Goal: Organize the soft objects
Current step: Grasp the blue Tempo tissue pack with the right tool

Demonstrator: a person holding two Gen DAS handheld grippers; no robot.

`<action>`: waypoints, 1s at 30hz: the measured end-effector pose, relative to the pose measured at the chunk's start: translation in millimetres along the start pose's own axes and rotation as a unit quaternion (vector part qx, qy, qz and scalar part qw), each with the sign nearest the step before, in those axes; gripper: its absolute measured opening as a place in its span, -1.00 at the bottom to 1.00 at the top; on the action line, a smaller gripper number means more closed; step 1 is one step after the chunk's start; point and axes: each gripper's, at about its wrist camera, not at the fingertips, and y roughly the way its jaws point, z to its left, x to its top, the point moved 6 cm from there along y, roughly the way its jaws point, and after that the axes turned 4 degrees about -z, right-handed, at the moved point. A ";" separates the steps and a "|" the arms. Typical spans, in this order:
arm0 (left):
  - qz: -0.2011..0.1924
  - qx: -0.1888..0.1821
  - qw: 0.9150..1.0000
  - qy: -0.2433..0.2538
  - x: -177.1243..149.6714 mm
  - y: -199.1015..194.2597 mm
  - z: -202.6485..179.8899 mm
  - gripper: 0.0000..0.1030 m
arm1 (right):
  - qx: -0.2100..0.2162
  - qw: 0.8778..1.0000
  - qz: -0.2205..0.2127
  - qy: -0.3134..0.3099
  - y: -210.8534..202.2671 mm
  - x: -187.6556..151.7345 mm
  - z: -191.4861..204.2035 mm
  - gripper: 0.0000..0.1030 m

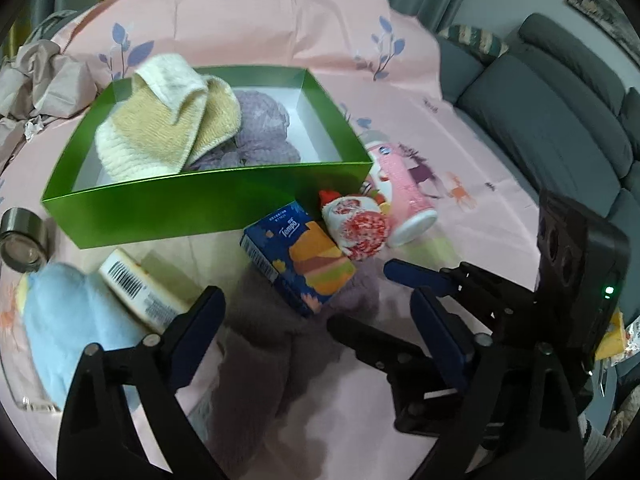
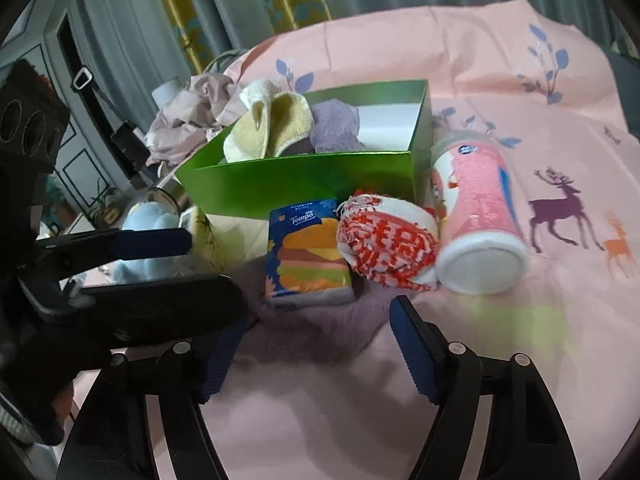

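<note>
A green box (image 1: 168, 208) (image 2: 296, 184) holds a cream and yellow knitted cloth (image 1: 168, 128) (image 2: 272, 124) and a lilac fluffy cloth (image 1: 264, 124) (image 2: 334, 128). A mauve fuzzy cloth (image 1: 264, 344) (image 2: 316, 320) lies in front of it, under a blue Tempo tissue pack (image 1: 300, 256) (image 2: 308, 248). A red and white rolled sock (image 1: 360, 228) (image 2: 384, 244) lies beside the pack. A light blue plush (image 1: 68, 320) (image 2: 148, 240) lies at the left. My left gripper (image 1: 316, 312) is open over the mauve cloth. My right gripper (image 2: 316, 332) is open just before it.
A pink and white canister (image 1: 404, 196) (image 2: 476, 216) lies on its side right of the box. A cream tube with a barcode (image 1: 140, 288) and a metal tape roll (image 1: 22, 240) lie at the left. A grey sofa (image 1: 560, 120) stands at the right. Crumpled beige fabric (image 2: 188, 120) lies behind the box.
</note>
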 end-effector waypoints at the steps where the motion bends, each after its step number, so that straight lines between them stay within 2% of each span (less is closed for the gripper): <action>1: 0.005 0.003 1.000 0.002 0.9 4.2 0.2 0.64 | 0.002 1.000 0.002 0.001 2.7 1.2 -1.0 0.46; 3: 0.017 0.010 1.000 0.004 2.5 13.4 0.8 0.45 | 0.011 1.000 0.009 0.004 9.9 4.1 -2.5 0.46; 9: 0.044 0.015 0.999 -0.004 3.4 32.6 7.1 0.37 | 0.037 0.999 0.025 0.016 23.7 7.7 -3.7 0.46; 12: 0.053 0.011 0.998 -0.010 2.2 37.6 9.8 0.28 | 0.046 0.998 0.036 0.018 27.3 6.2 0.1 0.34; 14: 0.053 0.013 0.998 -0.004 1.3 39.3 8.6 0.19 | 0.048 0.998 0.038 0.014 29.1 6.3 2.8 0.33; 18: 0.053 0.017 0.998 0.003 2.8 39.4 7.4 0.13 | 0.044 0.998 0.044 0.009 35.5 6.2 3.9 0.10; 19: 0.053 0.017 0.998 0.004 2.7 39.0 7.8 0.13 | 0.042 0.998 0.043 0.008 35.5 6.4 4.0 0.10; 21: 0.051 0.021 0.998 0.006 2.3 37.6 8.3 -0.03 | 0.036 0.999 0.041 0.003 34.2 5.7 4.9 0.08; 30: 0.021 0.022 0.999 0.024 4.3 8.6 -6.0 -0.14 | 0.031 0.999 0.013 0.004 11.2 8.4 14.9 0.07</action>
